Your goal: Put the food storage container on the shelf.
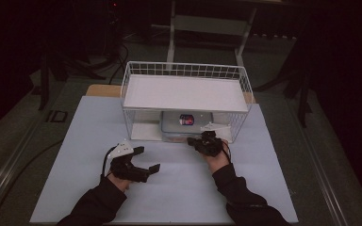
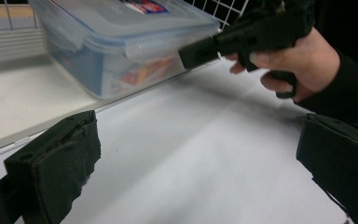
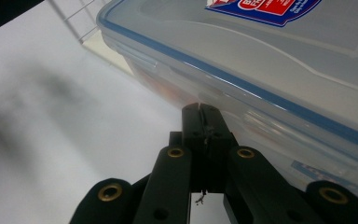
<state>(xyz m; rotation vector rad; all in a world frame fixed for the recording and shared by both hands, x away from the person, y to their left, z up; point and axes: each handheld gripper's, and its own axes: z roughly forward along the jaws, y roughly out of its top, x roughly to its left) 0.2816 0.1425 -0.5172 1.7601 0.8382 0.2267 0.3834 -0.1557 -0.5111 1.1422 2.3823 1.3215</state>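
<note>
The box, a clear plastic one with a blue seal and a red-and-blue label on its lid, lay on the lower level of the white wire rack, under the rack's white shelf and toward the rack's open front. The rack stood at the far middle of the white worktop.

The right tongs were at the rack's front opening, with the forearm in a dark sleeve reaching straight from the near edge of the worktop toward the box. The hand wrapped the tongs' handle, its fingers curled under the body, and held the tongs roughly level. In the right gripper view their jaws were pressed together with nothing between them, and their tips were against the box's near side wall, just below the lid's rim.

The left tongs hung low over the worktop, well left of the box and clear of the rack's front. The left forearm came in from the near edge, angled toward the box. Their jaws stood wide apart and empty, pointing toward the box's corner and the right tongs.
</note>
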